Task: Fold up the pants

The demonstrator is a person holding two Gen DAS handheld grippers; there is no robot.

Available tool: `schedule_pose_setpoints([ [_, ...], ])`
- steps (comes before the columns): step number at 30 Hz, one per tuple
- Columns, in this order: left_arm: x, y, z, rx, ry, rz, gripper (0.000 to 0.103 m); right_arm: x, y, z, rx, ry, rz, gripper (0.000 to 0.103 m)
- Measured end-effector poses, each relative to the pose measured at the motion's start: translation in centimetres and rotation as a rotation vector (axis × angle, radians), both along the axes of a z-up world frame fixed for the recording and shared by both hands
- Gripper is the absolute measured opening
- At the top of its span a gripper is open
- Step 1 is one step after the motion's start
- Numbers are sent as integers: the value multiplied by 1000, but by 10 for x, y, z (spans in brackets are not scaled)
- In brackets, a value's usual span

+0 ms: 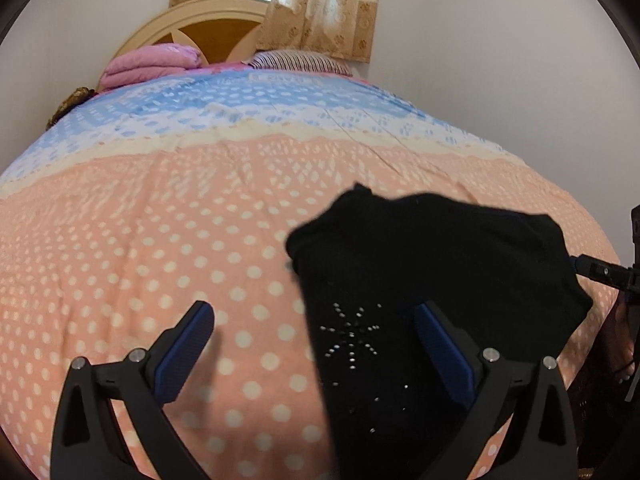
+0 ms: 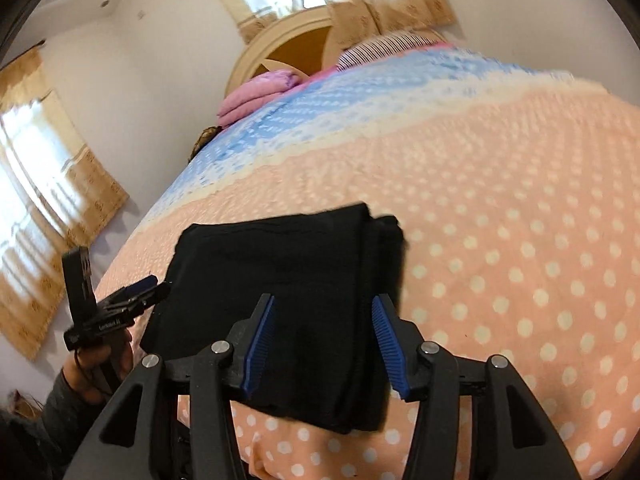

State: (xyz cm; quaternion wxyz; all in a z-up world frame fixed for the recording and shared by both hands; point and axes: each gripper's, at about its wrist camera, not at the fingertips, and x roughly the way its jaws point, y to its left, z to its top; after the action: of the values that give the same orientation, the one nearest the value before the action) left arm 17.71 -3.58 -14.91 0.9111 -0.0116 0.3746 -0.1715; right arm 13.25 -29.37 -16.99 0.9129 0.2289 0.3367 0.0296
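Left wrist view: the left gripper [image 1: 314,332] is seen with its jaws spread wide and nothing gripped. Its left finger [image 1: 188,344] hangs over the bare bedspread [image 1: 140,240], peach with white dots and blue toward the far end. The black pants [image 1: 420,264] are seen lying folded on that bedspread, right of centre; their left edge runs through the gap between the jaws, and the right finger [image 1: 444,344] stands over the dark cloth, where a star of small studs [image 1: 351,336] is picked out. Whether that finger touches the cloth cannot be told. At the far right edge, the tip of the right gripper [image 1: 600,270] is seen at the pants' right side.

No containers are seen. At the head of the bed a pink folded blanket [image 1: 150,64] and a striped pillow [image 1: 296,62] are laid before a headboard [image 1: 188,20].

In the right wrist view, the left gripper [image 2: 136,300] is seen at the left, held in a hand [image 2: 92,364], its tips at the pants' [image 2: 280,256] left edge. The right gripper [image 2: 324,340] is held about half open; the near part of the pants lies between its blue pads, which are not seen pressing on it.
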Motion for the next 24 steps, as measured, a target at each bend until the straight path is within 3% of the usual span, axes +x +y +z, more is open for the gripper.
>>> schedule_pose_setpoints([
  [7,13,3,-12,-95,45,-12,103,-6,-11,-23,66,38,-19,52],
  [13,22,-2,-13,-100,55,-28,102,-6,-12,-31,98,14,-30,52],
  [15,24,-4,-12,-119,56,-42,96,-6,-11,-32,105,14,-36,52],
  [20,20,-4,-11,-158,69,-84,71,-8,-8,-30,112,6,-22,49],
  [24,21,-3,-13,-187,78,-92,63,-6,-11,-34,169,6,-5,37],
])
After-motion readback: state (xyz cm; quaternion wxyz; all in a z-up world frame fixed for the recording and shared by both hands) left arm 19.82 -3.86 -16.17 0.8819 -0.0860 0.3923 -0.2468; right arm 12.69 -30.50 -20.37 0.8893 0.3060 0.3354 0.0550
